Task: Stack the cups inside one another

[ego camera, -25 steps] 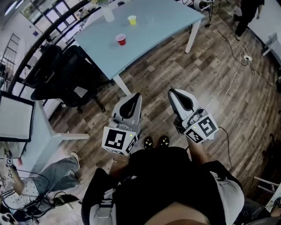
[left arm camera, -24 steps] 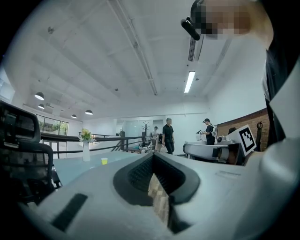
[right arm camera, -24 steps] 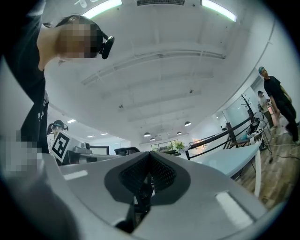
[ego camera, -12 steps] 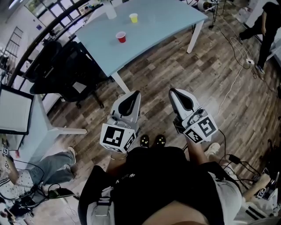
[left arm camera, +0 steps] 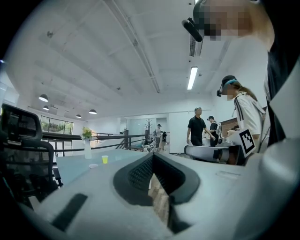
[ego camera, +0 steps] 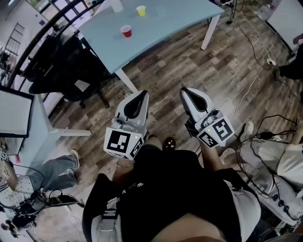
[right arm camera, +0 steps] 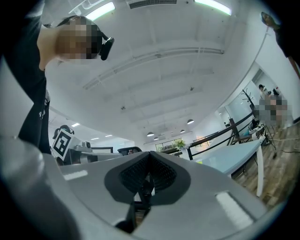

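Cups stand on the pale blue table, up at 12 o'clock in your head view and well apart from both of your grippers. The red cup sits upright near the table's closer edge. The yellow cup sits at 1 o'clock from it, also upright. The two are apart, neither inside the other.

Your left gripper and right gripper hang side by side over the wood floor, both pointing toward 12 o'clock. They are near each other without touching.

In the left gripper view, that gripper's pads meet at the tips and nothing sits between them. The right gripper view shows the same: pads pressed together and empty.

From the left gripper view the yellow cup shows small at 10 o'clock of the jaws, on the tabletop. A white vase with a green plant stands just beside it at 11 o'clock.

A black office chair stands at 9 o'clock of the table. Your shoes show on the floor at 6 o'clock, between the two grippers' marker cubes.
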Demonstrator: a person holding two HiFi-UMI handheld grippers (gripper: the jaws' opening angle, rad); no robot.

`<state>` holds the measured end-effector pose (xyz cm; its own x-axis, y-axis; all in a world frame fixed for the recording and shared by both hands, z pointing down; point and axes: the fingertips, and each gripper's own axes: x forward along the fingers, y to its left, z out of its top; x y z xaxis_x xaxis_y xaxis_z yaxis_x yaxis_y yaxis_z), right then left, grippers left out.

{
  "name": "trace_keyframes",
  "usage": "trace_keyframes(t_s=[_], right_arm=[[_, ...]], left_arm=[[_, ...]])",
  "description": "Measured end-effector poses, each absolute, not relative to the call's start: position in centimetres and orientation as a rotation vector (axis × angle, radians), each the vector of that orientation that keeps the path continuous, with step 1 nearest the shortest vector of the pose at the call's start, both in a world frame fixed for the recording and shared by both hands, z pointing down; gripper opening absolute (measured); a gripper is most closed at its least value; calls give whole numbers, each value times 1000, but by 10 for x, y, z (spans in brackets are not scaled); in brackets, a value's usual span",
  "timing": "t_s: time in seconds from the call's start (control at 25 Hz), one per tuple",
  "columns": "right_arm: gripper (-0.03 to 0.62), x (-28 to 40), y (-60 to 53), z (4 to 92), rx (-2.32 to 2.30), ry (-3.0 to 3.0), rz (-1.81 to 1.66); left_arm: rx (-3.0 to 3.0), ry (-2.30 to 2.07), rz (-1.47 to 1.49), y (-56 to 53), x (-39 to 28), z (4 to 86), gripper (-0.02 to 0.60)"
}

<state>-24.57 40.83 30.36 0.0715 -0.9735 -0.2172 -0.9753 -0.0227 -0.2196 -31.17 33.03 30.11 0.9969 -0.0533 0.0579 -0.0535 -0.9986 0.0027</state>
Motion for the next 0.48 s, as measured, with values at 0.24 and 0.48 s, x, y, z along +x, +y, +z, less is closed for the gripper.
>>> trace_keyframes(t_s=[0.24, 0.48], right_arm=[[2, -238, 414, 309, -2049, 1934, 7], [2, -217, 405, 311, -2067, 1928, 9]], left_arm=[[3158, -92, 94, 333, -306, 302, -12], [3125, -75, 80, 318, -283, 310, -11]])
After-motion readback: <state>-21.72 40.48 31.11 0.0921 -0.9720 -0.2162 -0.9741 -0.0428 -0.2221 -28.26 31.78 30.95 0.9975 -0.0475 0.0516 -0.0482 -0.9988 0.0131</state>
